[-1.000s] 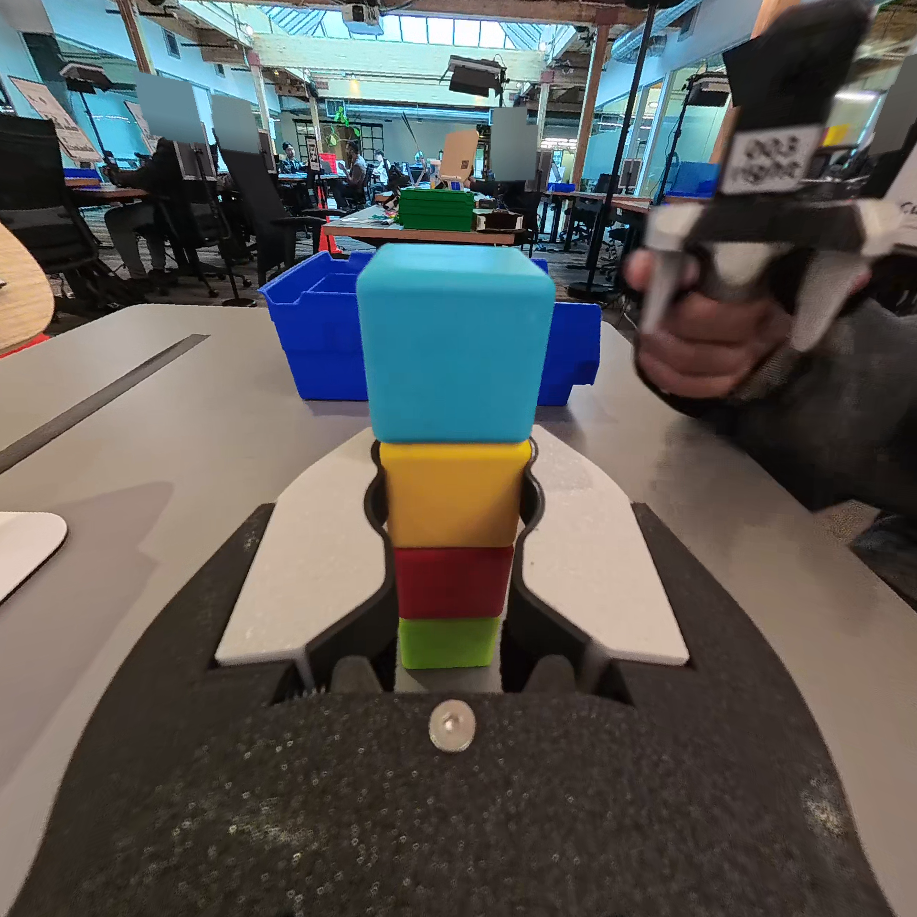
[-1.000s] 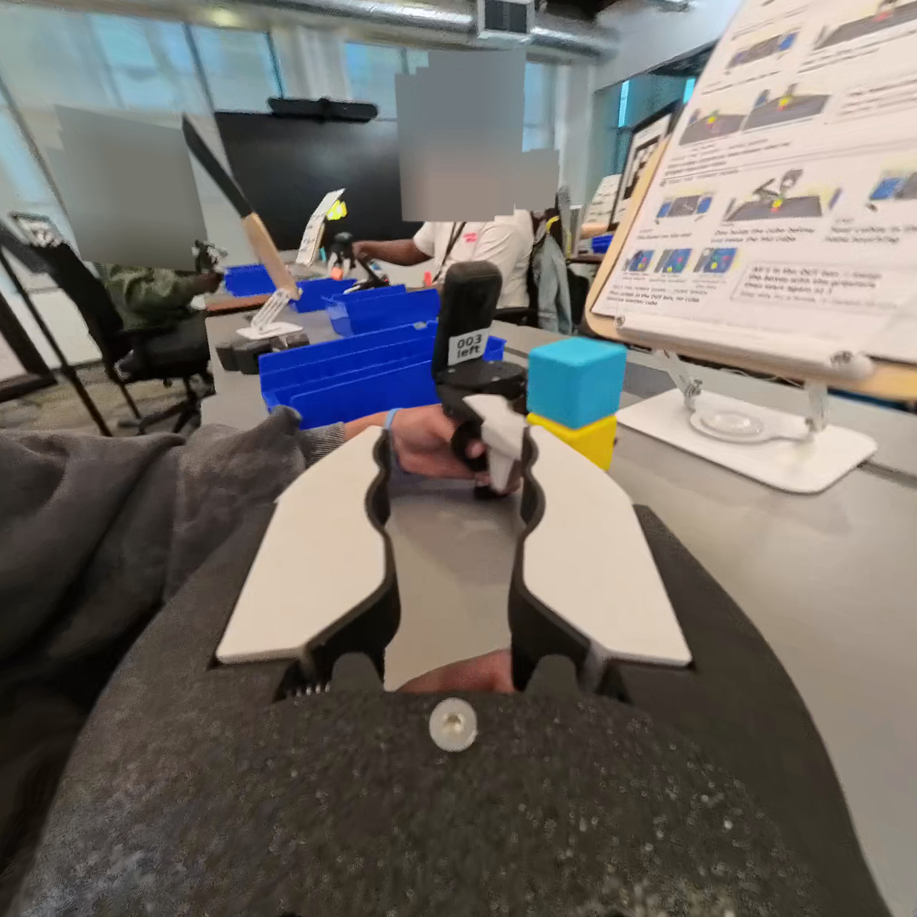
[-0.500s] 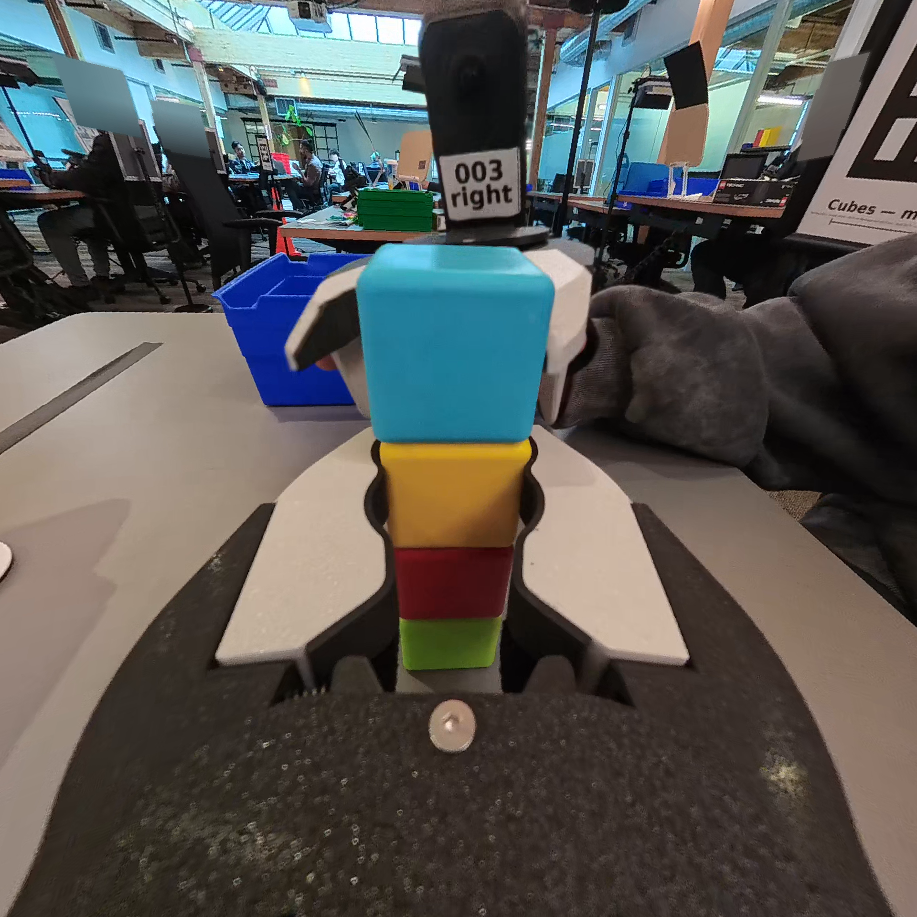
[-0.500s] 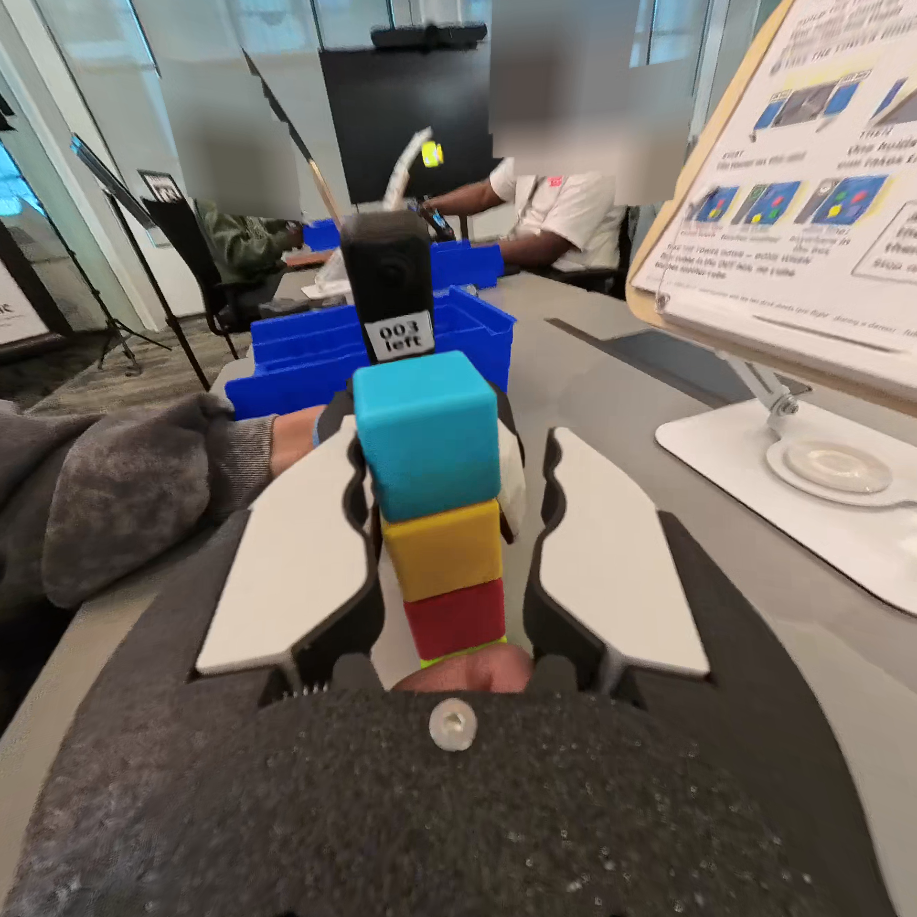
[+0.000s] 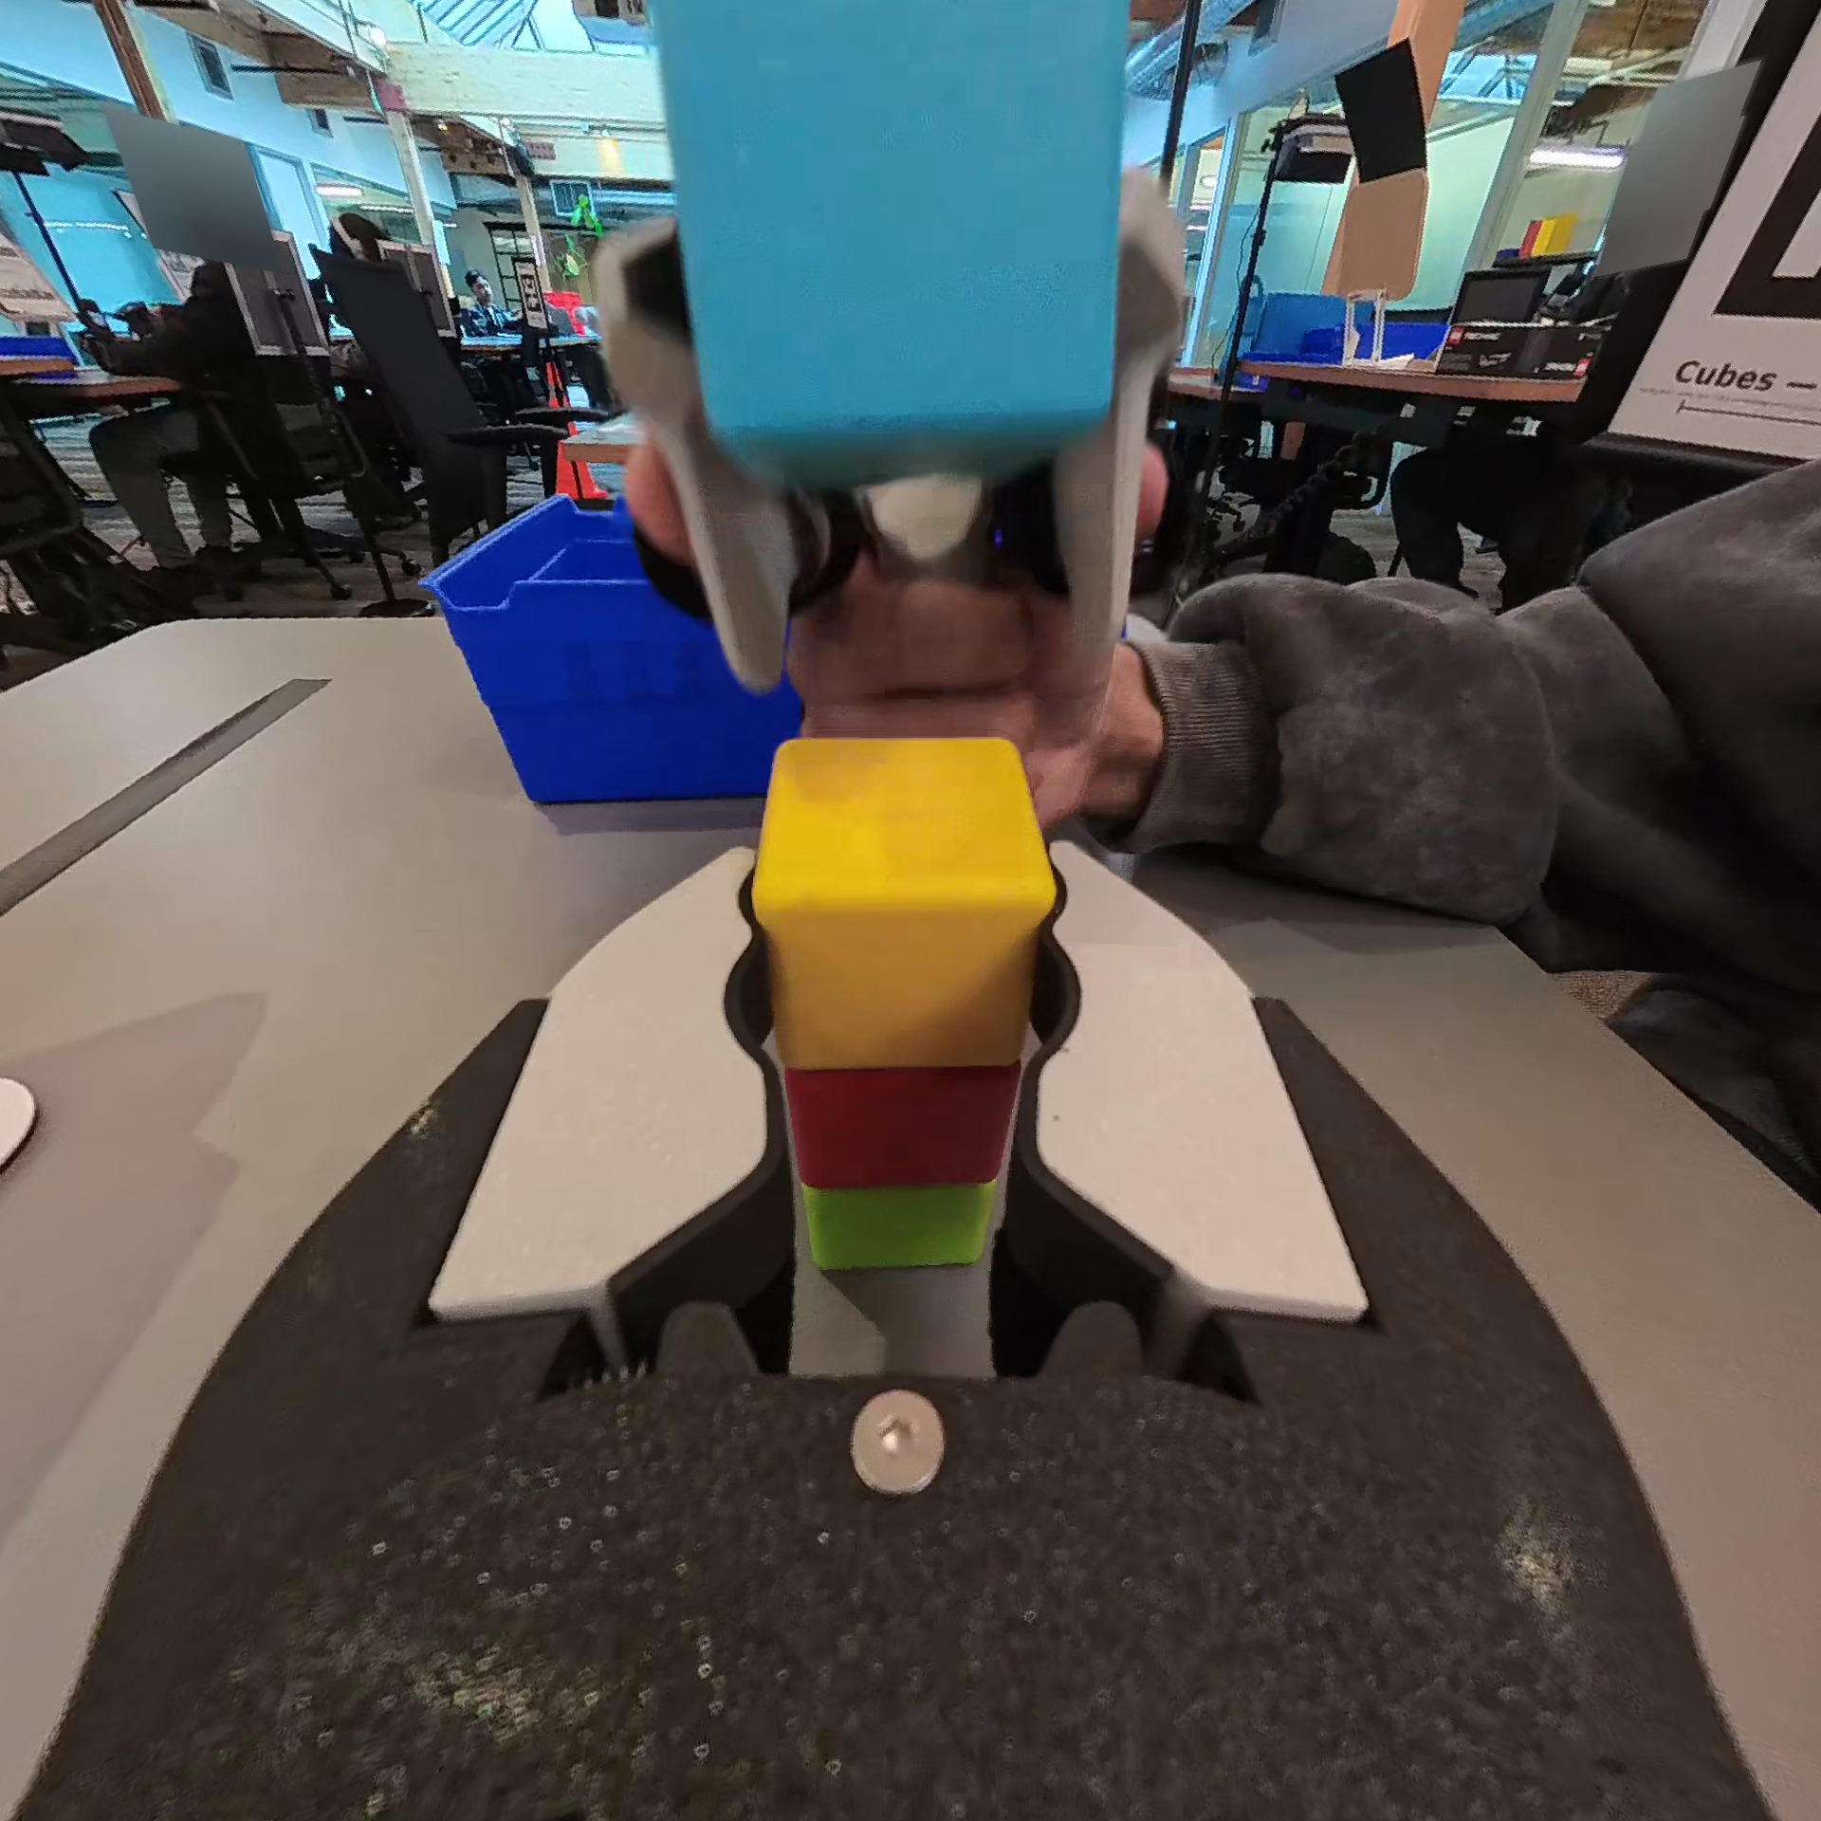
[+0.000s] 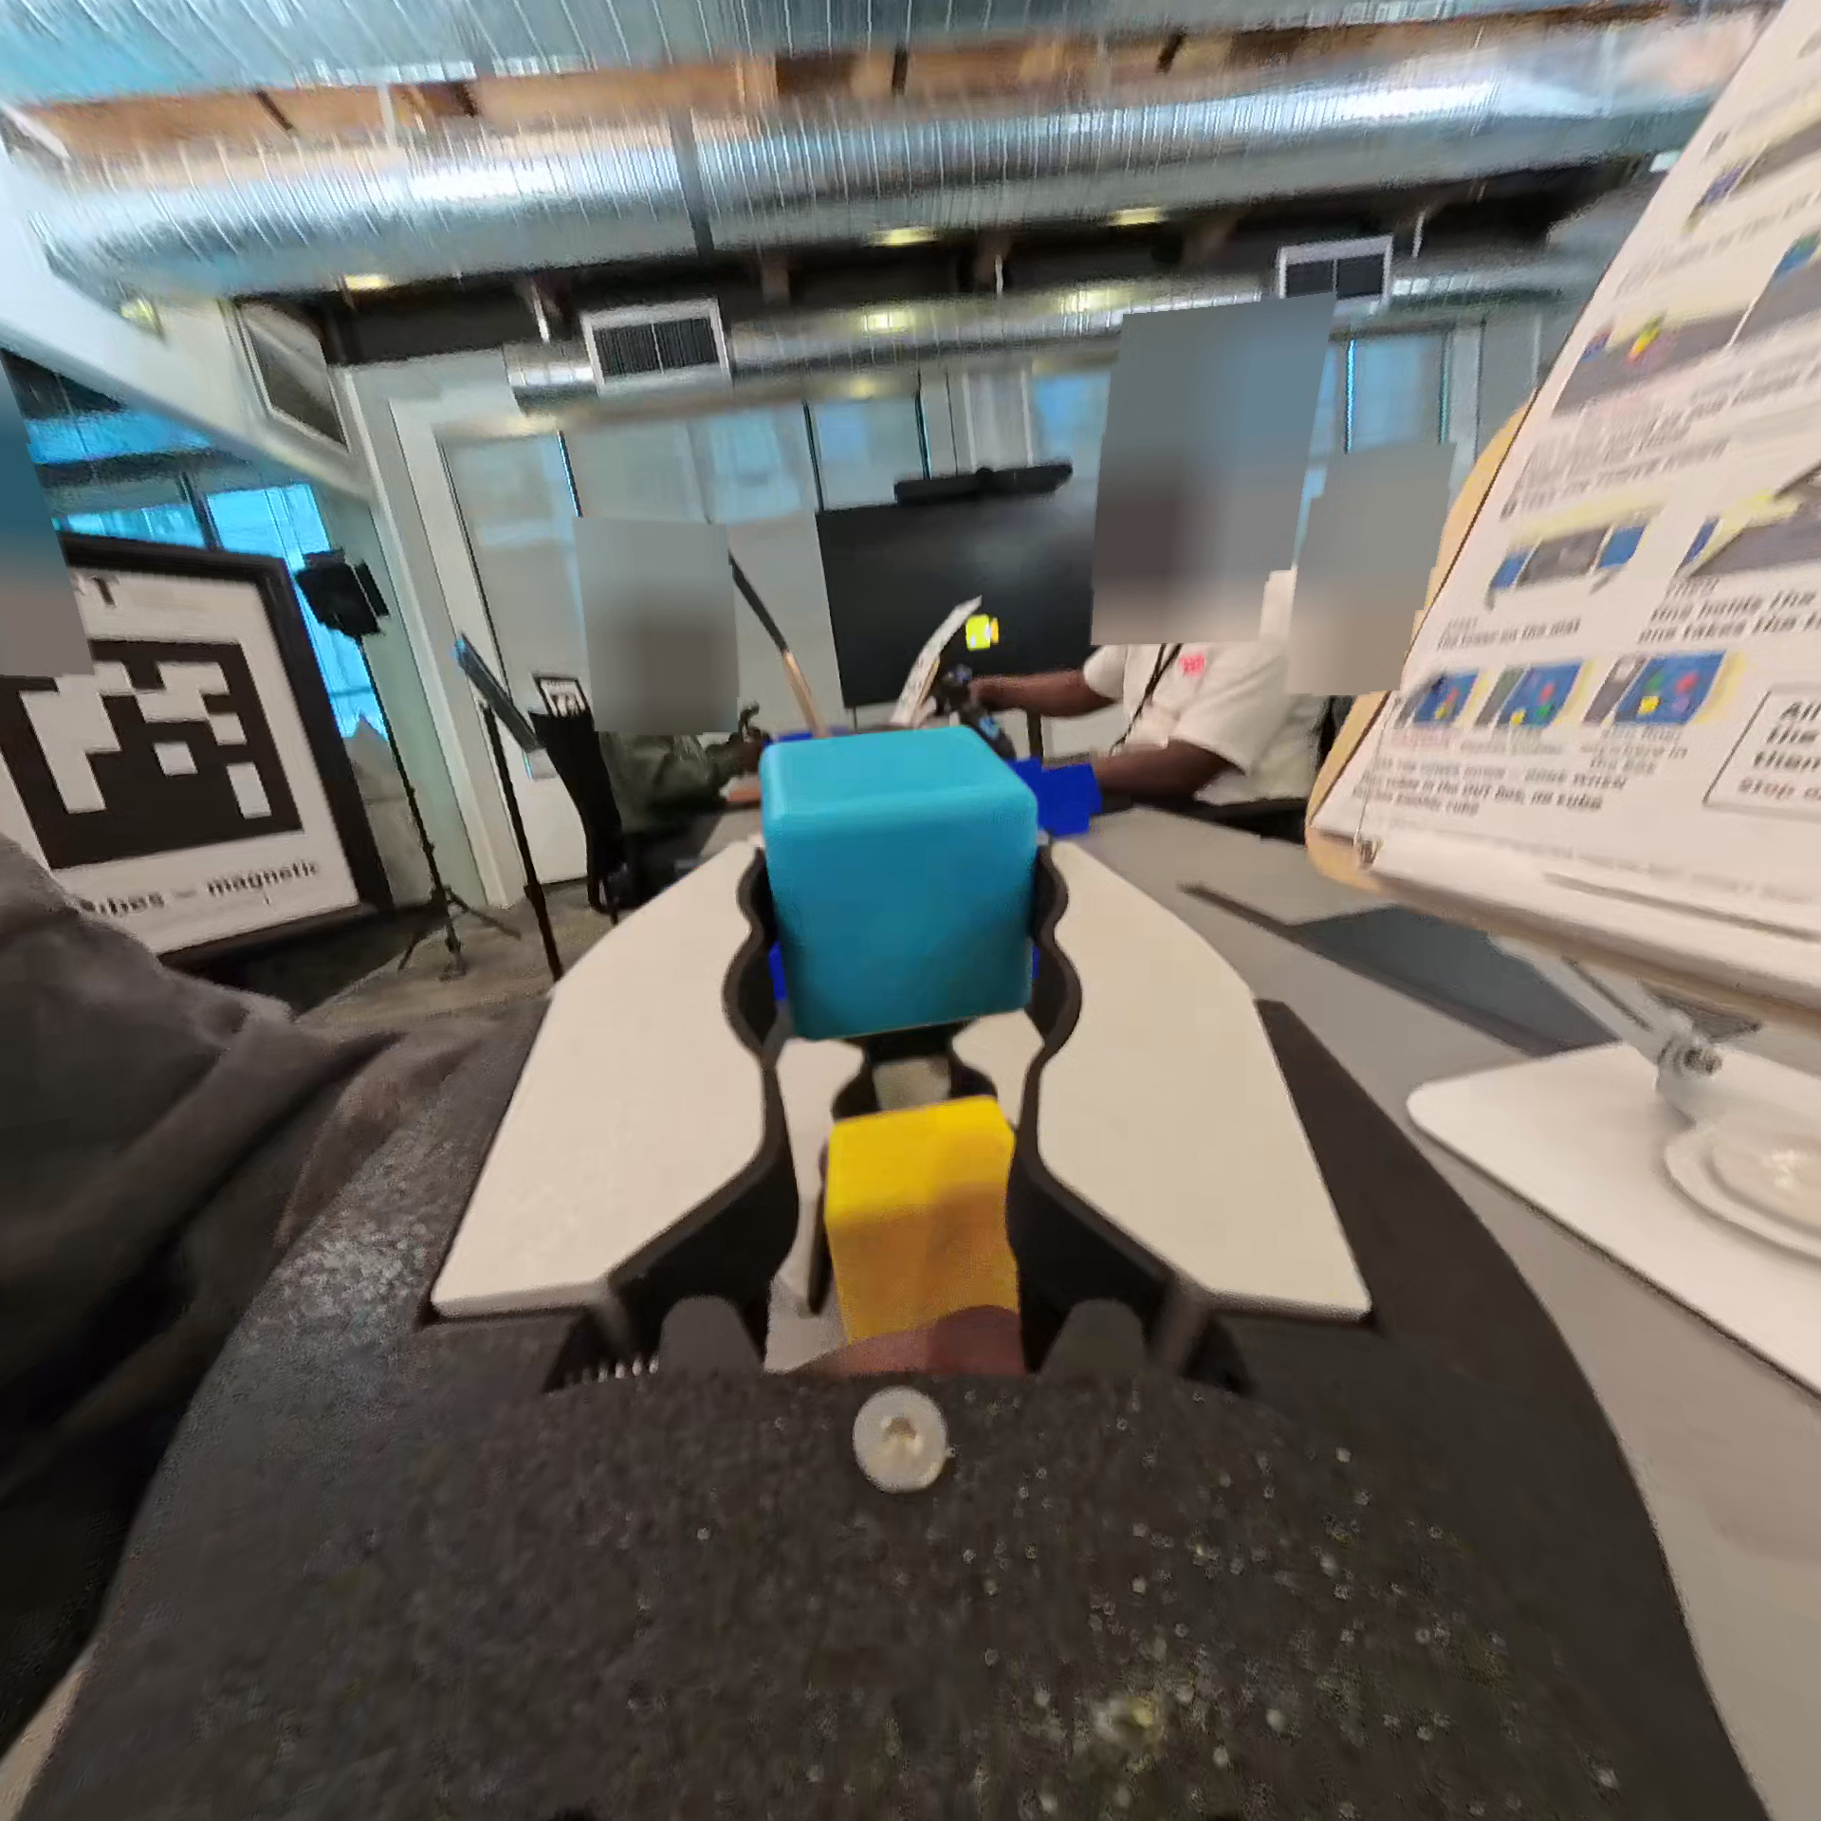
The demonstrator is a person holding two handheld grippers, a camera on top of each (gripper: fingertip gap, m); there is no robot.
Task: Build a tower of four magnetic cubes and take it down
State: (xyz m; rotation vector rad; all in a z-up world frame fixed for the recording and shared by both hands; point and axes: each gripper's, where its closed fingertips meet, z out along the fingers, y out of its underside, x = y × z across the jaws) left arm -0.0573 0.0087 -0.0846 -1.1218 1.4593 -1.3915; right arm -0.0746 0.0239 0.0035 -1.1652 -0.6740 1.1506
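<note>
Left hand-held gripper (image 5: 902,971) level, low over worktop, fingers pressed on both sides of yellow cube (image 5: 899,921). Right hand-held gripper (image 6: 899,887) raised above, fingers clamped on blue cube (image 6: 899,882). Grey-sleeved forearm behind.

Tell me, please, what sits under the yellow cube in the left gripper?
Under the yellow cube sits a red cube, then a green cube on the grey table. The left gripper's fingers cover their sides.

Blue bin (image 5: 611,680), instruction sheet (image 6: 1616,631), perhaps laminated.
</note>
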